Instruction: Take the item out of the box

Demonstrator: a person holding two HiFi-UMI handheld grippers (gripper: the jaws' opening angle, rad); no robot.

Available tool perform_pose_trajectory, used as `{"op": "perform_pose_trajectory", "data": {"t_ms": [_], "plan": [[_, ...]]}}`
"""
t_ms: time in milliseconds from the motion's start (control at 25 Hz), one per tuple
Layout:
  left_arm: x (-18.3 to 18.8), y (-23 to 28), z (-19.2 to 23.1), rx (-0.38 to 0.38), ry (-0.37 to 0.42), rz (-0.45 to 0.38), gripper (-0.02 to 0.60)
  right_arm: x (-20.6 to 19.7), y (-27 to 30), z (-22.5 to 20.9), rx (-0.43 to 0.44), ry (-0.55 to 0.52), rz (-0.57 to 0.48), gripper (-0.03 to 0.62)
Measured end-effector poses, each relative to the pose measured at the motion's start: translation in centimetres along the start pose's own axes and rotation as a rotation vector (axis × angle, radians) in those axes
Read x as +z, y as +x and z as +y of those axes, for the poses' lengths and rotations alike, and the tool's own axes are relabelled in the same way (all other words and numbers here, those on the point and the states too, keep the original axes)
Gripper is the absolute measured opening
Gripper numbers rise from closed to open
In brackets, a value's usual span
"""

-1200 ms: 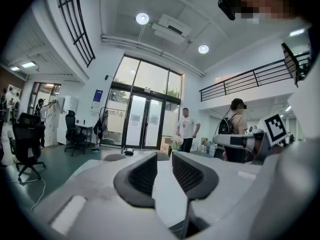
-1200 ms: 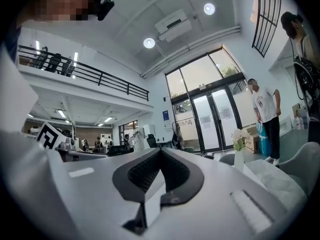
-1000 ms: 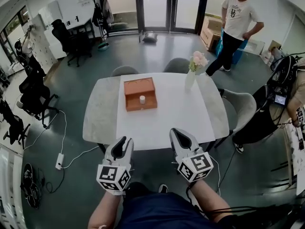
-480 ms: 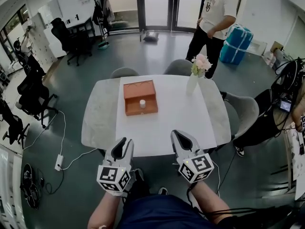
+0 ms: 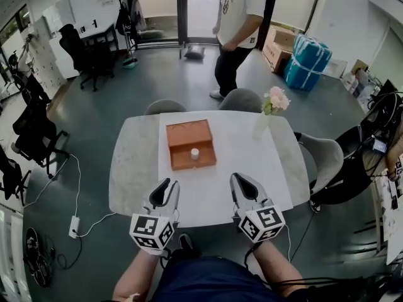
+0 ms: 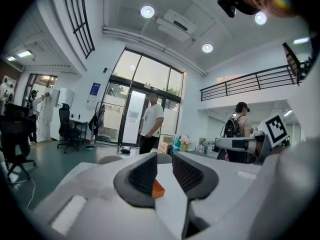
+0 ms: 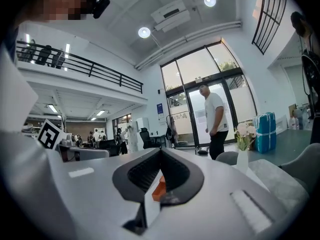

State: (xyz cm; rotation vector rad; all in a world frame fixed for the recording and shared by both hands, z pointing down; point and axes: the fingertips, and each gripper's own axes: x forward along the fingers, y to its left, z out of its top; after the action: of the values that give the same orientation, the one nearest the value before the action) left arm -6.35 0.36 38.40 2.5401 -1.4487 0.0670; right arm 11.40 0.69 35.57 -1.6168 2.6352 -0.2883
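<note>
An open orange box (image 5: 186,134) sits on the white table (image 5: 220,187), left of its middle. Inside it, near the front wall, stands a small white cylindrical item (image 5: 194,153). Both grippers hover over the table's near edge, well short of the box. My left gripper (image 5: 166,187) is below the box's left side, its jaws a narrow gap apart and empty. My right gripper (image 5: 240,180) is to the box's lower right, jaws together and empty. A corner of the box (image 6: 158,189) shows between the left jaws, and the box (image 7: 159,188) shows just below the right ones.
A vase of pink flowers (image 5: 269,109) stands at the table's far right corner. Grey chairs (image 5: 242,99) ring the far side and right end. A person (image 5: 238,17) stands beyond the table by the glass doors. Cables and a power strip (image 5: 73,222) lie on the floor at left.
The person behind the table has walked from the right side leftward to the doors. The view has shifted slightly. Both grippers keep their places at the near edge.
</note>
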Motion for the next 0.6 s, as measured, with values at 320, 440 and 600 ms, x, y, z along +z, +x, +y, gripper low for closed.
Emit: {"op": "perform_pose_trajectory", "data": {"t_ms": [320, 440, 600], "plan": [[-0.3, 2.7, 5.0, -0.055, -0.028, 0.029, 0.104, -0.8, 5.0, 0.6, -0.055, -0.007, 0.038, 0.002], [-0.7, 3.5, 6.0, -0.062, -0.038, 0.044, 0.104, -1.5, 6.3, 0.8, -0.058, -0.008, 0.065, 0.003], [-1.6, 4.5, 7.4, -0.048, -0.069, 0.063, 0.104, -2.5, 7.8, 0.7, -0.044, -0.014, 0.103, 0.003]]}}
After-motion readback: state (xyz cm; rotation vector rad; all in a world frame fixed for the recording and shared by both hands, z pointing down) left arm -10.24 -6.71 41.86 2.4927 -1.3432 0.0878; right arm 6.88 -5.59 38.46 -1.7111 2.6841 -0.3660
